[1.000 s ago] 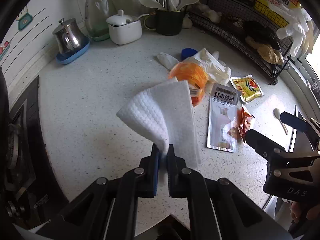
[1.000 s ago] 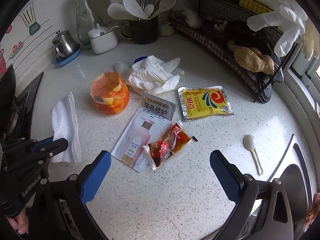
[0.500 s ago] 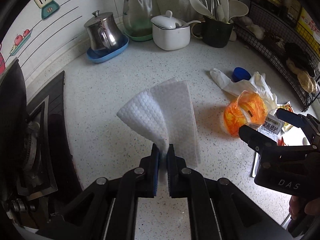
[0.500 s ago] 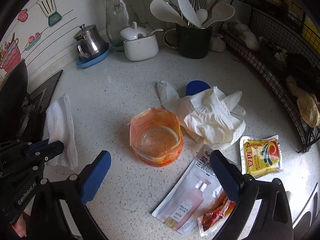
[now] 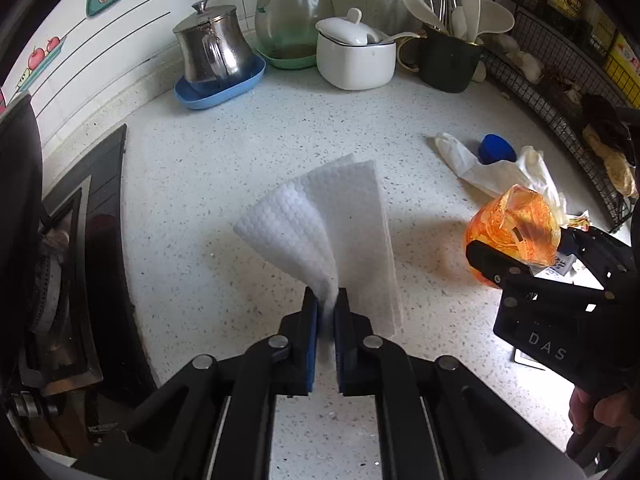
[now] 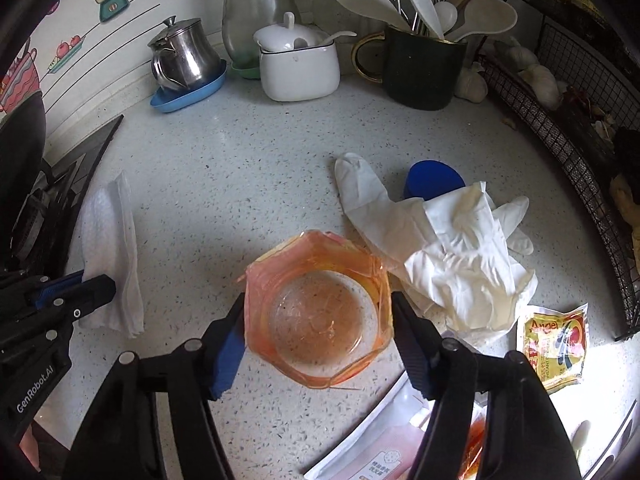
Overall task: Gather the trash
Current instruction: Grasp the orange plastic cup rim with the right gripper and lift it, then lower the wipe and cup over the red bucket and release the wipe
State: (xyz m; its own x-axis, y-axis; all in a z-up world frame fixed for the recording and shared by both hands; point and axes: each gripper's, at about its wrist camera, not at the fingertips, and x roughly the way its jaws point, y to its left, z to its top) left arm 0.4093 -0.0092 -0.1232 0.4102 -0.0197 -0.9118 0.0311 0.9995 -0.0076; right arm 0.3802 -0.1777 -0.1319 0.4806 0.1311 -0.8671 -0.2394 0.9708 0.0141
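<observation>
Left gripper (image 5: 327,300): jaws pinching the white paper towel (image 5: 320,232) above the bench (image 5: 240,160). Right gripper (image 6: 318,312): jaws spread astride the orange plastic cup (image 6: 318,316), apparently touching its sides. Step: grasping the cup; next, closing gently without crushing it.
</observation>
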